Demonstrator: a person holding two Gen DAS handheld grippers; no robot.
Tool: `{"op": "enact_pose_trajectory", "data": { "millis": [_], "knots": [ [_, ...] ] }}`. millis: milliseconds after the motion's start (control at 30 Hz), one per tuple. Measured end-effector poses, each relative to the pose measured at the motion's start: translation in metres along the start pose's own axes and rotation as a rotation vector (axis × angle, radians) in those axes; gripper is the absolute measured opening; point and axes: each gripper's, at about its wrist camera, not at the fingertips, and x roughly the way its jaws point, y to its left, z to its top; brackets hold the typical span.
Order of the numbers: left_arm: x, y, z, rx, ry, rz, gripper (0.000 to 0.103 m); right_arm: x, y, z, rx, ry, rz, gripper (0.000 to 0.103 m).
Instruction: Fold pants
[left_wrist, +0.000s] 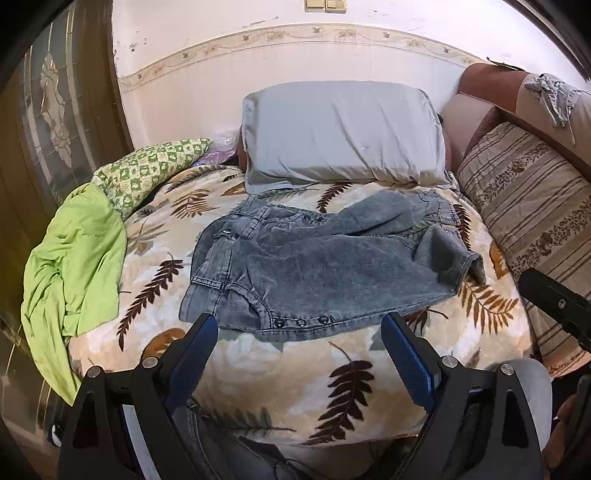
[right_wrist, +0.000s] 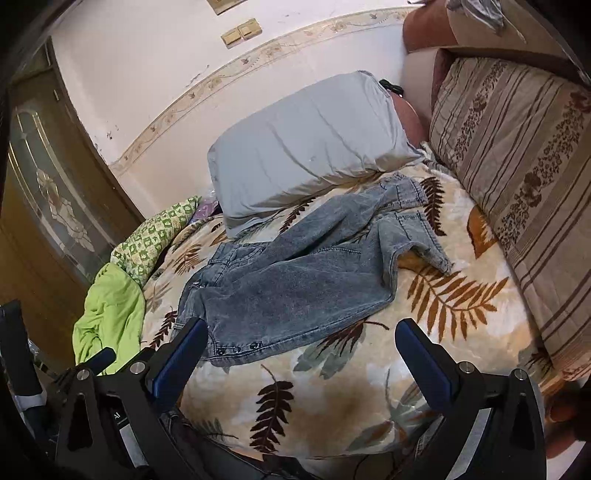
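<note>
Pants (left_wrist: 317, 254) lie spread across the bed (left_wrist: 295, 369) for folding, while left gripper (left_wrist: 299, 354) and right gripper (right_wrist: 301, 362) hover near, fingers apart, empty.

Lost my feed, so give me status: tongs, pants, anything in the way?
Left tongs open, empty. Right tongs open, empty. Grey washed-denim pants rumpled on the leaf-print blanket, unfolded. Grey pillow just behind them.

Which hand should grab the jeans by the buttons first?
Probably the left gripper: it is open, and the jeans button edge lies between its fingers. The right gripper faces mostly blanket.
</note>
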Motion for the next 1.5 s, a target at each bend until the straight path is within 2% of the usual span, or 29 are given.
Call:
{"op": "enact_pose_trajectory", "data": {
  "millis": [267, 700, 1200, 1267, 1400, 1500],
  "knots": [
    [0.001, 0.001, -0.001, -0.004, 0.005, 0.001, 0.091, -0.002, 0.009, 0.0, -0.034, -0.004, -0.011, 0.102],
    [0.01, 0.003, -0.001, -0.019, 0.032, 0.003, 0.091, 0.004, 0.023, -0.003, -0.109, 0.019, -0.098, 0.102],
    [0.049, 0.003, 0.0, -0.028, 0.097, 0.012, 0.091, 0.028, 0.014, -0.005, -0.103, 0.056, -0.138, 0.102],
    [0.063, 0.007, 0.0, -0.039, 0.122, 0.016, 0.091, 0.037, 0.0, -0.004, -0.073, 0.074, -0.134, 0.102],
    [0.104, 0.018, 0.0, -0.066, 0.192, 0.007, 0.09, 0.057, -0.046, 0.0, 0.064, 0.128, -0.097, 0.1],
    [0.146, 0.03, -0.008, -0.126, 0.298, -0.045, 0.089, 0.086, -0.09, 0.01, 0.176, 0.175, -0.071, 0.095]
  ]
}}
